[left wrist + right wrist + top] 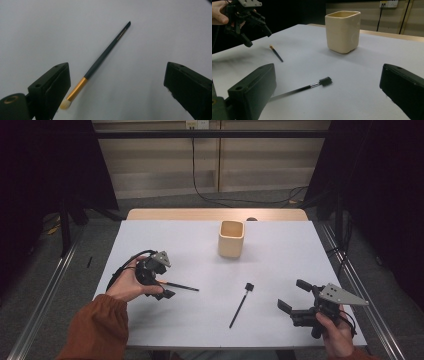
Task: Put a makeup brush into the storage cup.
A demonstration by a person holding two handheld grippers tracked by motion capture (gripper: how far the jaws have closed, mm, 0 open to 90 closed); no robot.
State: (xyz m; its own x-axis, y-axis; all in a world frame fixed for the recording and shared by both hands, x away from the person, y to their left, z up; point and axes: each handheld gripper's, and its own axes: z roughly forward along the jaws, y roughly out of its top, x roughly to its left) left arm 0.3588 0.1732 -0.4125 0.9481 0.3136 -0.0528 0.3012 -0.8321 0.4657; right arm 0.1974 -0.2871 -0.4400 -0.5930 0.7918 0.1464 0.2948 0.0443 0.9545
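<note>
A slim dark brush (100, 60) with a gold ferrule and pale bristles lies flat on the white table (200, 245). My left gripper (165, 282) hovers open just above its bristle end, with the bristles close to one jaw in the left gripper view. The right gripper view shows this brush (276, 53) under the left gripper (249, 22). A black wand with a small brush head (240, 305) lies mid-table, also seen as the wand (312, 86) ahead of the right jaws. My right gripper (294, 295) is open and empty at the front right. A cream square cup (231, 239) stands upright beyond both.
The cream cup (342, 31) is empty as far as I can see. The table's wooden far edge (215, 214) lies behind it. Metal rails (45, 295) run along both sides of the table, and dark curtains hang left and right.
</note>
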